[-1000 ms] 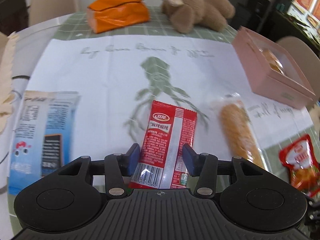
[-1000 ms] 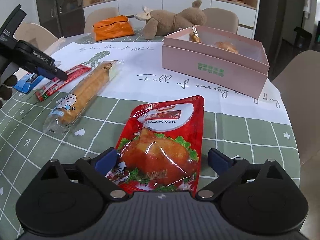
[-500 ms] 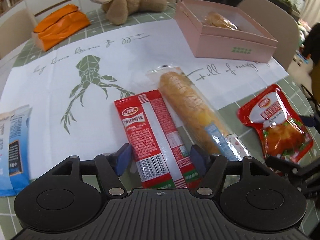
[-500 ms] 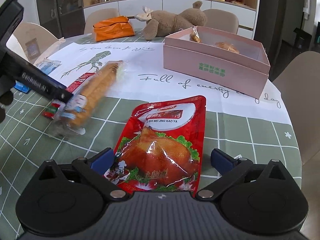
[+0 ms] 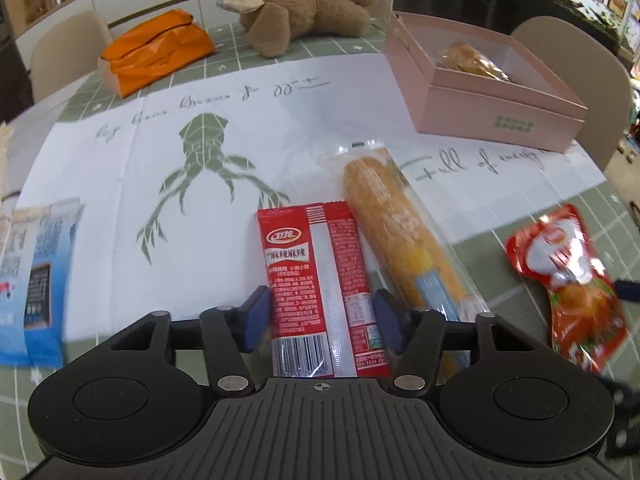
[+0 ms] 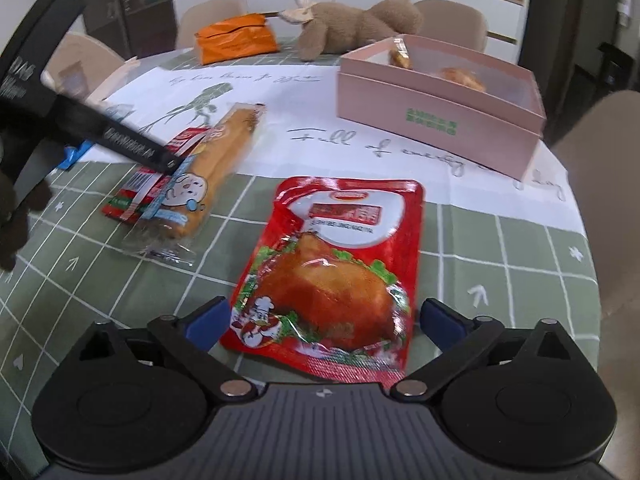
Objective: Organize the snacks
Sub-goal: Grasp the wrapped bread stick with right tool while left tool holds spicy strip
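Observation:
My left gripper (image 5: 322,318) is open, its blue pads on either side of a red snack packet (image 5: 320,276) that lies flat on the table. A long orange bread roll in clear wrap (image 5: 396,248) lies touching the packet's right side. My right gripper (image 6: 324,318) is open wide around the near end of a red roast-chicken pouch (image 6: 340,264), which lies flat. The pouch also shows in the left wrist view (image 5: 576,284). The packet (image 6: 136,192) and roll (image 6: 212,176) show in the right wrist view, under the left gripper's black body (image 6: 80,124).
An open pink box (image 5: 484,88) with wrapped snacks stands at the back right, also in the right wrist view (image 6: 436,112). A blue packet (image 5: 36,276) lies at the left. An orange bag (image 5: 156,52) and a plush toy (image 5: 308,8) sit at the back. Chairs surround the table.
My left gripper opened wider around the red packet and swung right, bringing the roll beside it. The right gripper stayed open around the chicken pouch and shifted slightly.

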`<state>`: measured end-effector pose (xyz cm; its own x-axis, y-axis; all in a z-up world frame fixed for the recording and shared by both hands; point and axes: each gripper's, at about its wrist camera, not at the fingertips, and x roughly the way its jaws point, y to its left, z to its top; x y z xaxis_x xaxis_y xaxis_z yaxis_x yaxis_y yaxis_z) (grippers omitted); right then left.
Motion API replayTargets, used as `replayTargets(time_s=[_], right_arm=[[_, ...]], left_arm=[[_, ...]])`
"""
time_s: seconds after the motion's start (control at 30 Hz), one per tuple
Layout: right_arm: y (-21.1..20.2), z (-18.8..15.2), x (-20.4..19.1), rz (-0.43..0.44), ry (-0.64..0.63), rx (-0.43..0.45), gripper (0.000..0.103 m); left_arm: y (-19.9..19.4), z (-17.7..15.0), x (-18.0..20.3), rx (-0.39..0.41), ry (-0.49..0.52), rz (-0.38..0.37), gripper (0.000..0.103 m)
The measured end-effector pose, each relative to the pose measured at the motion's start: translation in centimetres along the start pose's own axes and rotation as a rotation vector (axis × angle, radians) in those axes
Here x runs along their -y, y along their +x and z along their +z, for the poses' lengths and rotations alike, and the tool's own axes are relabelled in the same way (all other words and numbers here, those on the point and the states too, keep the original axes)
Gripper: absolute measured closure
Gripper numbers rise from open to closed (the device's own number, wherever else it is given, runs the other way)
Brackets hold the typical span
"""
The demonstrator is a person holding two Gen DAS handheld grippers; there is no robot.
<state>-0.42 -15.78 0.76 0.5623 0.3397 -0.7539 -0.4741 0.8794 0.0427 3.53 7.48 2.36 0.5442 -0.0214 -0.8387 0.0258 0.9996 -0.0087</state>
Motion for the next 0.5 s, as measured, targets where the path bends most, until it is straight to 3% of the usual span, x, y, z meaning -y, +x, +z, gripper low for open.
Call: replayTargets(time_s=[0.13, 0.23, 0.37, 0.5], right_arm=[[-1.4, -0.1, 0.2, -0.039, 0.008, 0.051, 0.005], [-2.4, 0.9, 0.2, -0.055, -0.008, 0.100, 0.005], [-2.6, 3.8, -0.4, 0.014, -0.030, 0.137, 0.005], [0.1, 7.2, -2.6, 0.126, -0.067, 0.098, 0.005]], left_arm=[[-1.7, -1.9, -0.3, -0.011, -0.079, -0.067, 0.047], [-2.9, -3.4, -0.3, -0.017, -0.119, -0.068, 0.047], [-3.9, -4.9, -0.1, -0.024, -0.133, 0.013, 0.047], [-4.4, -5.6, -0.3, -0.020, -0.149, 0.035, 0.047]])
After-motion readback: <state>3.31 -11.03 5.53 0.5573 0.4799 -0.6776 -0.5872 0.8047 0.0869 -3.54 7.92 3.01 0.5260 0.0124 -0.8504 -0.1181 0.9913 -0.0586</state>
